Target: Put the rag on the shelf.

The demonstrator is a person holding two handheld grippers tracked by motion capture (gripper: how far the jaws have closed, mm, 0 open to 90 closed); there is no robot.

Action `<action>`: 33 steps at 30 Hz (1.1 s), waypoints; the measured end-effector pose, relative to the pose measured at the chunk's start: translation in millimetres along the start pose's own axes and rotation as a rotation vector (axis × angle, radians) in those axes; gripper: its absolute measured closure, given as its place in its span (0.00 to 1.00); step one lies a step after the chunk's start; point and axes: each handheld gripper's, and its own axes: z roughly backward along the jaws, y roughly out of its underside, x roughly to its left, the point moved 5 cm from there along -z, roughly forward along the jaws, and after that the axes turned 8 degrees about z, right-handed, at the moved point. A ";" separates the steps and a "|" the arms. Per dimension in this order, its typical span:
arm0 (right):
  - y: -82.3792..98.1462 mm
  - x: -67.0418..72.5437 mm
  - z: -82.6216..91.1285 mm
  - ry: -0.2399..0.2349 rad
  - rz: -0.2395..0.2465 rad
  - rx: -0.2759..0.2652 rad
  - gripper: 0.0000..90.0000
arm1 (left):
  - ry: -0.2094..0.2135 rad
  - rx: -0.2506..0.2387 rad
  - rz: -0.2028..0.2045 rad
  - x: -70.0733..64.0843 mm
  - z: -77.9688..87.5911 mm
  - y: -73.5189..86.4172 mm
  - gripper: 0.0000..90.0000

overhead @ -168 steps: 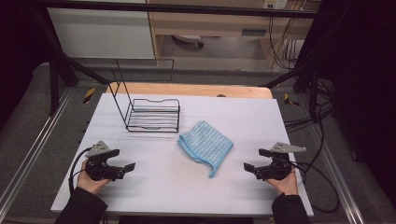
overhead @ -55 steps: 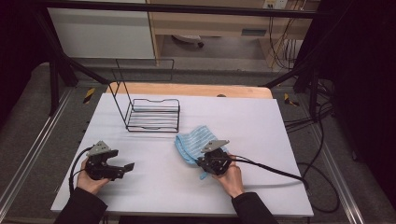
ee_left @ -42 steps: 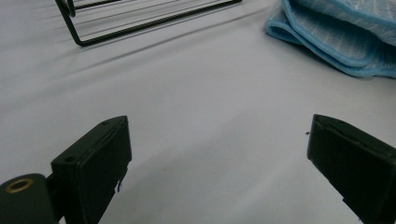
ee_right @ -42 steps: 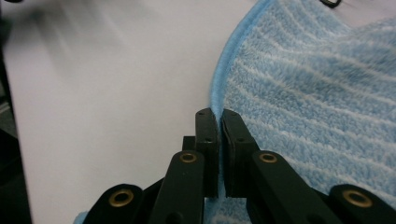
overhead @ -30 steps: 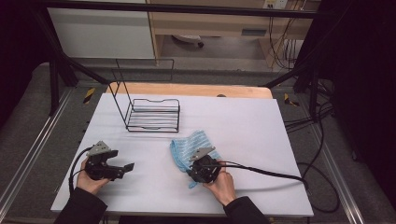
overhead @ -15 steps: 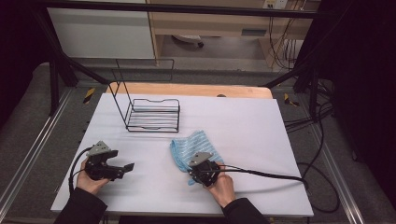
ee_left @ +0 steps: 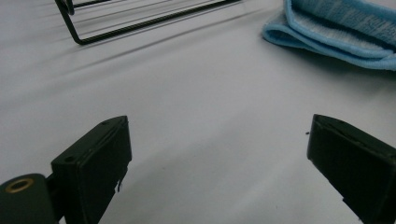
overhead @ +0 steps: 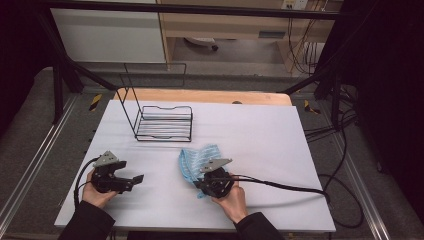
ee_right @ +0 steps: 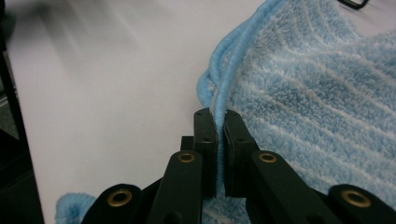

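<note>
A light blue striped terry cloth (overhead: 196,157) lies bunched near the middle of the white table (overhead: 260,135). My right gripper (overhead: 196,183) sits at the cloth's near edge, and its cable trails off to the right. In the right gripper view the two black jaws (ee_right: 220,123) stand pressed together on the cloth's rolled hem (ee_right: 231,79); the rest of the cloth (ee_right: 317,93) spreads to the right. My left gripper (overhead: 137,179) rests at the front left, open, with bare table between its jaws (ee_left: 219,158). The cloth (ee_left: 341,32) shows at the upper right of the left gripper view.
A black wire rack (overhead: 165,122) with a tall back frame stands at the back left of the table; its base bar (ee_left: 140,23) crosses the top of the left gripper view. Black cables hang off the table's right side (overhead: 345,150).
The right hand has come in from the table's right edge to the cloth. The cloth has slid left and toward the front and bunched up. The left hand has stayed put.
</note>
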 end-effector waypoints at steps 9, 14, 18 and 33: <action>-19.7 24.4 -21.2 -0.041 -0.044 -0.004 0.96 | -0.004 -0.002 -0.002 0.3 1.3 -0.7 0.07; -22.7 31.7 -34.1 -0.055 -0.045 0.006 0.93 | 0.002 0.000 0.005 -1.1 1.7 -1.0 0.07; -20.3 32.9 -41.1 -0.105 -0.066 0.011 0.68 | 0.015 -0.002 0.014 -6.3 2.7 -2.5 0.07; 13.7 -20.3 21.3 0.045 -0.055 -0.003 0.68 | 0.035 0.019 0.004 -28.4 -4.6 -6.4 0.09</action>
